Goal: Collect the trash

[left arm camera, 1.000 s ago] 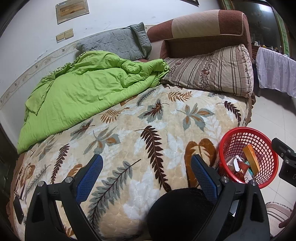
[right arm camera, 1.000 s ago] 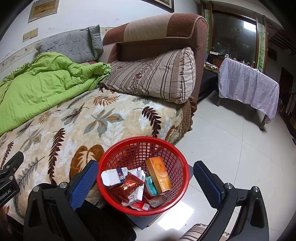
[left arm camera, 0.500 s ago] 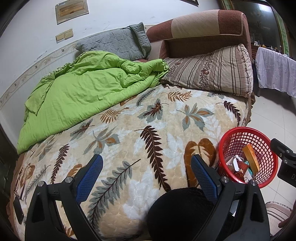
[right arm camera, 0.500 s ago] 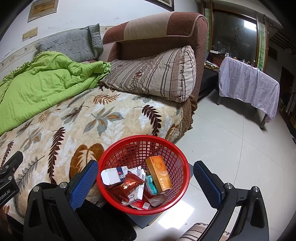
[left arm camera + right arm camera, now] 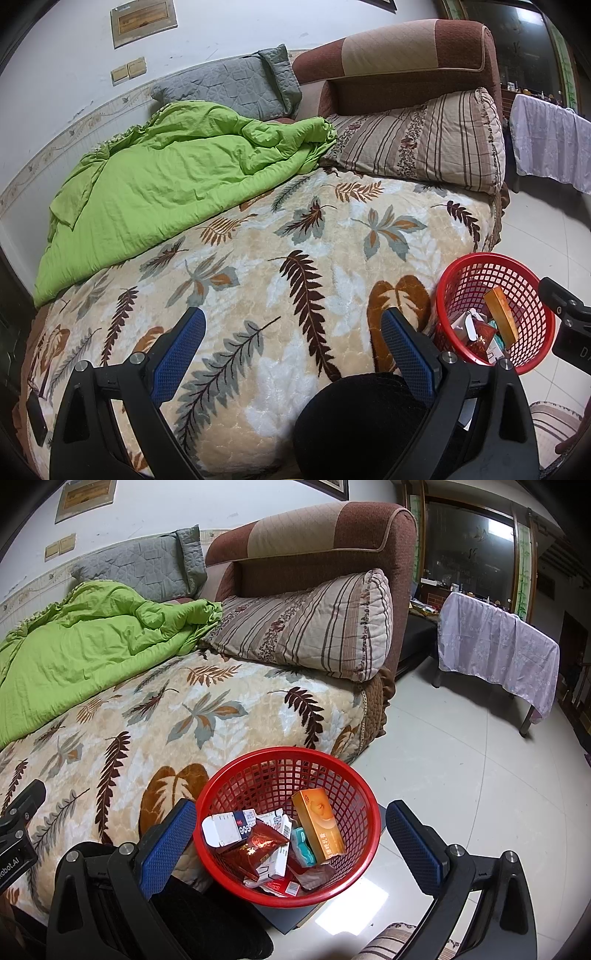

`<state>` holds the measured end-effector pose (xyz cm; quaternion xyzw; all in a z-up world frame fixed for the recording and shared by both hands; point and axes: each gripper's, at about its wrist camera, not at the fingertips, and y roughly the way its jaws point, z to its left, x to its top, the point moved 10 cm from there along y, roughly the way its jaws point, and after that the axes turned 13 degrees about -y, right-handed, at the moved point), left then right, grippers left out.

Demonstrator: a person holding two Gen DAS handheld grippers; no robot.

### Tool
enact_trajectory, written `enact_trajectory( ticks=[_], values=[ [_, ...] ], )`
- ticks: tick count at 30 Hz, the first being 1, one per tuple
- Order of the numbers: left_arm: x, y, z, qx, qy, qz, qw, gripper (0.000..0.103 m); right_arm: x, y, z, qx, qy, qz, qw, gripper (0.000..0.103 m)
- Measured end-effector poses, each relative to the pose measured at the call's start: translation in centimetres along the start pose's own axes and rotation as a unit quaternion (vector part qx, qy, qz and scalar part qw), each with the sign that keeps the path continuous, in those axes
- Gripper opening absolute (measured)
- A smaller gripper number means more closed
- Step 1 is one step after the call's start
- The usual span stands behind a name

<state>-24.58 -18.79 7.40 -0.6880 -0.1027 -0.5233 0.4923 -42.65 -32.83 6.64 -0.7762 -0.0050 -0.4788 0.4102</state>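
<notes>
A red mesh basket (image 5: 258,768) stands on the floor beside the bed and holds several pieces of trash: an orange box (image 5: 319,827), a white carton (image 5: 227,827), a red wrapper (image 5: 258,849). My right gripper (image 5: 291,834) is open and empty, its blue pads either side of the basket and above it. The basket also shows in the left wrist view (image 5: 524,280). My left gripper (image 5: 291,350) is open and empty over the leaf-patterned blanket (image 5: 258,258).
A green quilt (image 5: 166,184), a grey pillow (image 5: 236,88) and a striped pillow (image 5: 424,140) lie on the bed. A brown headboard (image 5: 325,542) rises behind. A cloth-covered table (image 5: 498,646) stands on the tiled floor (image 5: 461,757) to the right.
</notes>
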Motion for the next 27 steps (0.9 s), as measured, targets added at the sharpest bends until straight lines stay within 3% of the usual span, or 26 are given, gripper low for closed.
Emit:
enact_trajectory(
  ticks=[14,18,23,27],
  values=[
    [0.0,0.0,0.1,-0.005,-0.005,0.003,1.0,0.095,-0.2,0.1,1.2,0.006,-0.013,0.0,1.0,0.103],
    [-0.7,0.4,0.4,-0.016,-0.025,0.022,0.9993,0.095,0.8,0.4,1.9,0.017,-0.031,-0.006,0.999,0.103],
    [-0.6,1.6,5.5,0.006,-0.099,0.046,0.994,0.095,3.8,1.2,5.6,0.049,-0.085,-0.023,0.995,0.103],
    [-1.1,2.8,13.4,0.078,-0.181,0.067,0.9781,0.095,7.4,2.2,10.5,0.087,-0.126,-0.032,0.988,0.103]
  ],
)
